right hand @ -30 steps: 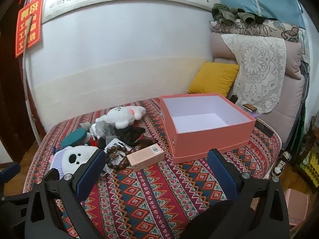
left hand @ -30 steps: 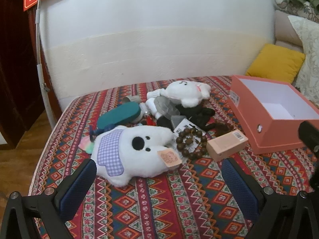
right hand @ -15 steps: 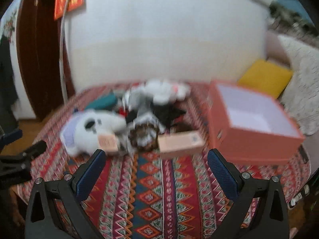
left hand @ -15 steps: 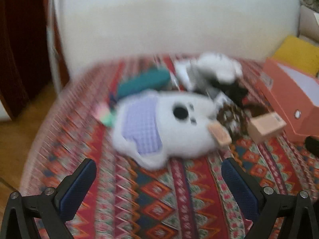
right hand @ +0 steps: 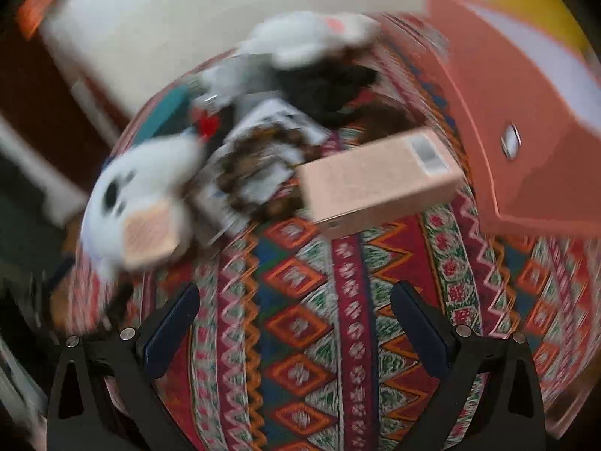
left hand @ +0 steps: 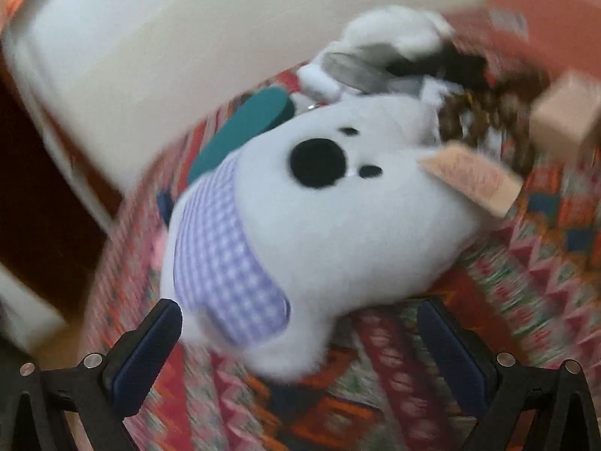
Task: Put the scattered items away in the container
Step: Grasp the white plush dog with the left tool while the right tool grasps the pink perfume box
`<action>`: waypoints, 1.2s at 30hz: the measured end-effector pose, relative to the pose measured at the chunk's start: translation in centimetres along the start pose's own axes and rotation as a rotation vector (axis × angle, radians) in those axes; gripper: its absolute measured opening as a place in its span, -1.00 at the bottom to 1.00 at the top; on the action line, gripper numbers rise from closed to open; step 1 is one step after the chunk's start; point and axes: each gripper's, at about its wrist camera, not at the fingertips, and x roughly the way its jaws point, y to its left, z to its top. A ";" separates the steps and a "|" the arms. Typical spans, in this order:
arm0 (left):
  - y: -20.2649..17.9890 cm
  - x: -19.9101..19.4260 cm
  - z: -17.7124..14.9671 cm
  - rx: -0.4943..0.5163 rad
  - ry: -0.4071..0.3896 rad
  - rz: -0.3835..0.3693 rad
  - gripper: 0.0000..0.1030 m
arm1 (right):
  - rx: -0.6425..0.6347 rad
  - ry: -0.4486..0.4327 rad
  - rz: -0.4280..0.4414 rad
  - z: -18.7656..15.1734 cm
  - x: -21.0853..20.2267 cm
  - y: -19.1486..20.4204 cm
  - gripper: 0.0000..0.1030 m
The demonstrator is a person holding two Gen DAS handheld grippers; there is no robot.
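A white plush dog with a lilac checked ear (left hand: 323, 218) lies on the patterned bedspread, right in front of my open left gripper (left hand: 300, 312); its lower edge sits between the fingers. It also shows in the right wrist view (right hand: 139, 188). My right gripper (right hand: 296, 300) is open and empty above the bedspread, short of a small pink carton (right hand: 379, 180). The open salmon box (right hand: 526, 120) stands to the right. Behind lie brown beads (right hand: 255, 173), a black cloth (right hand: 330, 86), a second white plush (right hand: 311, 37) and a teal case (left hand: 244, 131).
A cream wall (left hand: 188, 37) runs behind the bed. A dark wooden door (left hand: 37, 188) and the bed's left edge lie to the left. A yellow cushion (right hand: 537, 7) sits behind the box. Both views are blurred by motion.
Both grippers have dropped and moved forward towards the pile. The plush dog now fills the left view; the pink carton is much closer in the right view. Both stayed open.
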 end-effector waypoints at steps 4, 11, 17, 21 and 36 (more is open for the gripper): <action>-1.2 1.8 0.3 0.271 -0.054 0.106 1.00 | 0.245 -0.034 -0.005 1.8 1.3 -2.8 1.00; -1.8 4.2 1.7 0.467 -0.121 0.079 1.00 | 0.395 -0.059 -0.123 5.2 4.7 -3.9 1.00; -0.5 6.8 2.8 0.383 -0.102 0.028 1.00 | 0.290 -0.070 -0.224 5.8 6.4 -2.7 1.00; -0.2 6.5 2.7 0.362 -0.112 0.034 0.73 | 0.268 -0.114 -0.196 5.0 5.8 -2.8 0.90; 5.2 -1.0 6.3 0.029 -0.185 -0.114 0.55 | 0.066 -0.254 0.043 3.6 0.4 2.4 0.05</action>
